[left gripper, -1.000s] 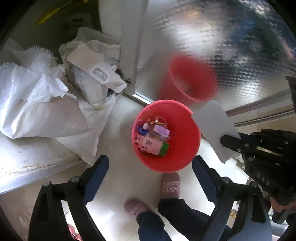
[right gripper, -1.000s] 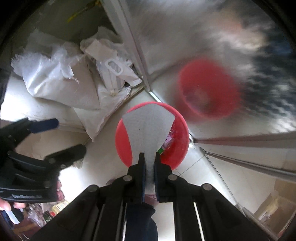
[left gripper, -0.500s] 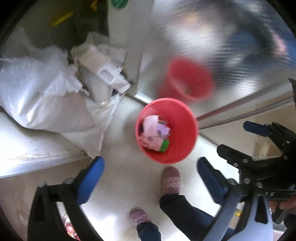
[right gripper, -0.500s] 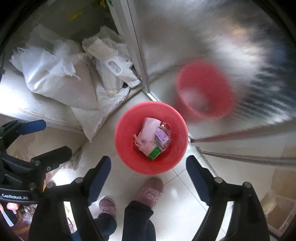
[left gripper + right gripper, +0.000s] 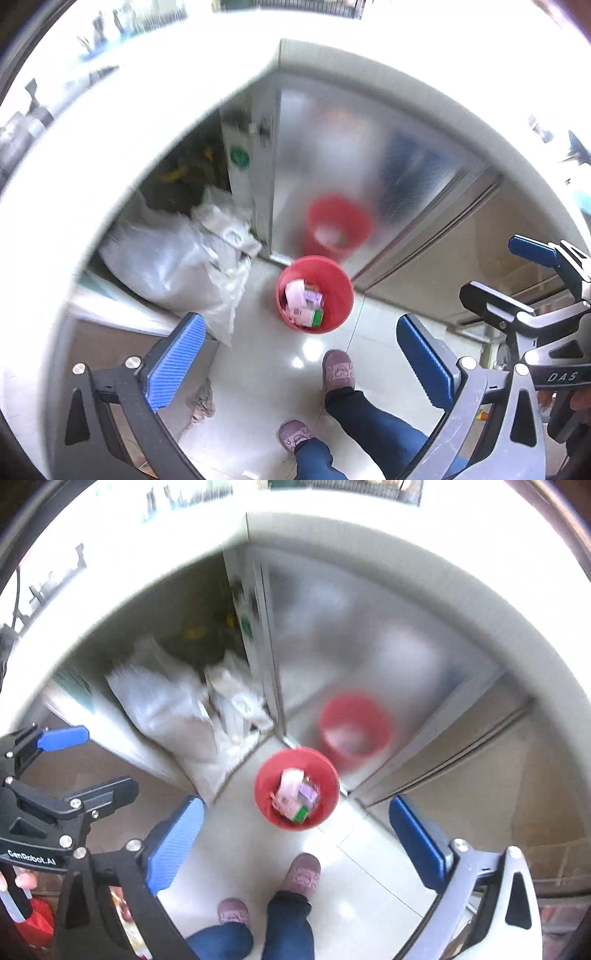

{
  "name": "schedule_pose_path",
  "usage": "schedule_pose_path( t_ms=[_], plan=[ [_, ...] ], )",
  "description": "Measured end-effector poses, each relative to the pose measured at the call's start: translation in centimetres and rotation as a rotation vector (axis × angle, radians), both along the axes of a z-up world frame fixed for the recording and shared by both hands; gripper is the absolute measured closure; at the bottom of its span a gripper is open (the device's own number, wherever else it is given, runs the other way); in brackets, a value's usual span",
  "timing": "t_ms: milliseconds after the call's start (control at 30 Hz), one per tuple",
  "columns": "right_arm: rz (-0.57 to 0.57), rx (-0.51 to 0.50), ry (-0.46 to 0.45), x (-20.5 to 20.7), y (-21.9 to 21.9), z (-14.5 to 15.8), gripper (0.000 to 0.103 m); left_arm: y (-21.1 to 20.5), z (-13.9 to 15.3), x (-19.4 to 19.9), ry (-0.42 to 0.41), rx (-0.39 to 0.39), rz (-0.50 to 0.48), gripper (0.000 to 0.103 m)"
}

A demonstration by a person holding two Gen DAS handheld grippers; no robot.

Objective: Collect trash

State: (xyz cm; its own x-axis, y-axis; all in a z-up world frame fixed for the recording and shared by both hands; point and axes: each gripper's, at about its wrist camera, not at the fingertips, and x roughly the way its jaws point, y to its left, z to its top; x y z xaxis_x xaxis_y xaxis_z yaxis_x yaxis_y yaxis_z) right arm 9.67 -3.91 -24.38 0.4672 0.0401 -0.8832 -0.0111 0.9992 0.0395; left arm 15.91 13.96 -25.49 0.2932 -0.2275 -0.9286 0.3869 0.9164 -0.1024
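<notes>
Left gripper [image 5: 301,354]: the jaws were spread to their widest, with nothing held between the blue pads [image 5: 173,360]; it was pointed steeply down at the floor.
Right gripper [image 5: 295,834]: the jaws were caught opening, already far apart, and nothing was seen between them; only floor and bucket lay beyond the gap.
Each gripper in the other's view: the right gripper was seen at the right edge of the left wrist view, and the left gripper at the left edge of the right wrist view, its handle held by fingers at the bottom left.
Red bucket [image 5: 334,291]: it was set on the pale tiled floor [image 5: 258,387], well below both grippers and roughly centred between each pair of fingers.
Trash [image 5: 303,304]: a white paper piece, a pinkish packet and a green-edged carton were piled inside the bucket, touched by neither gripper.
Person: two slippers [image 5: 303,875] and dark blue trouser legs were seen on the floor just below the bucket.
White sacks [image 5: 173,266]: they were heaped to the left of the bucket, against a cabinet opening.
Metal door [image 5: 369,166]: a blurred red reflection of the bucket was shown in it, just behind the bucket.
</notes>
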Motion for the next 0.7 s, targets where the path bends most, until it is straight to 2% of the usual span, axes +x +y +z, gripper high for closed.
schedule_pose_path(
  t_ms=[133, 233, 400, 533, 700],
  plan=[
    [0.002, -0.005, -0.1, -2.0, 0.8, 6.6, 0.001, 0.7, 6.9, -1.5, -0.088, -0.019, -0.005, 0.0],
    [0.01, -0.009, -0.163, -3.2, 1.3, 10.7, 0.001, 1.1, 12.3, -2.9, -0.177, -0.033, -0.011, 0.0],
    [0.009, 0.0, -0.269, -5.0, 1.6, 16.5, 0.001, 1.9, 19.3, -4.7, -0.283, -0.042, -0.013, 0.0],
    [-0.003, 0.001, -0.343, -6.5, 2.3, 19.4, 0.001, 2.5, 22.8, -6.0, -0.345, -0.054, -0.013, 0.0],
    [-0.017, 0.0, -0.384, -7.8, 3.0, 21.6, 0.001, 2.9, 25.8, -7.1, -0.371, -0.074, -0.023, 0.0]
  ],
)
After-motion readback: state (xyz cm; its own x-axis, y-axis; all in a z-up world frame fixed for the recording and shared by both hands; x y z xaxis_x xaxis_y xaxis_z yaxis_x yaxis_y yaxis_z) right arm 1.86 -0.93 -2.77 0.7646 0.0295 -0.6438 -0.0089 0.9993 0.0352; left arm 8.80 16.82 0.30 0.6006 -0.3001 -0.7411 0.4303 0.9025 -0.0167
